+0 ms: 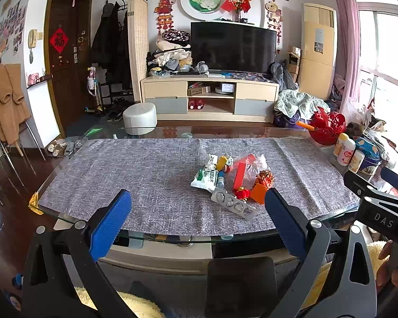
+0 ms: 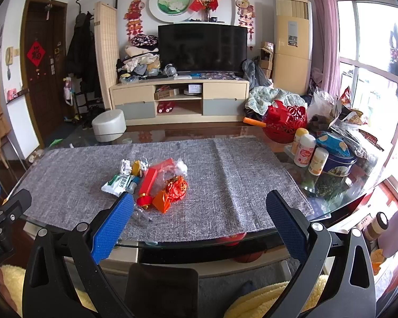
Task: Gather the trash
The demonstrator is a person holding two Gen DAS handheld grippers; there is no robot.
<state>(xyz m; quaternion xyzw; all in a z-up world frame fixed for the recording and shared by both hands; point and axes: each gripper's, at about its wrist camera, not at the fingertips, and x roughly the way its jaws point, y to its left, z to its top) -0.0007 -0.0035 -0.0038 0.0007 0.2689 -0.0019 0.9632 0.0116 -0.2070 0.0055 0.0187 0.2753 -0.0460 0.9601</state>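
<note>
I read the task as barely begun: the trash pile (image 1: 232,177) sits untouched on the grey mat (image 1: 146,180), roughly midway along the surface (image 1: 66,213) and a little toward its near edge. Nothing has been lifted, and I can't make out a bin or bag meant to receive it, so the whole collection is left to do.

The pile is a loose cluster, but several pieces have clear long axes. The clear blister strip (image 1: 232,202) lies nearest the near edge, its length running diagonally from the pile toward the near right corner. The red box (image 1: 239,175) runs nearly straight from near edge to far edge, leaning slightly right at the far end. The white-and-green wrapper (image 1: 205,177) lies flat on the pile's left side, long axis also roughly near-to-far. A crumpled clear plastic bag (image 1: 254,165) lies on the far right of the heap, with an orange folded piece (image 1: 258,193) and a small red lantern ornament (image 1: 242,193) on the near side.

My left hand-held gripper (image 1: 197,204) hovers off the near edge, jaws spread wide and empty. The right hand-held gripper (image 2: 199,205) is likewise wide apart, holding nothing, with the pile just beyond its left finger.

Bottles and a tin (image 2: 339,163) crowd the right edge, well apart from the trash.
</note>
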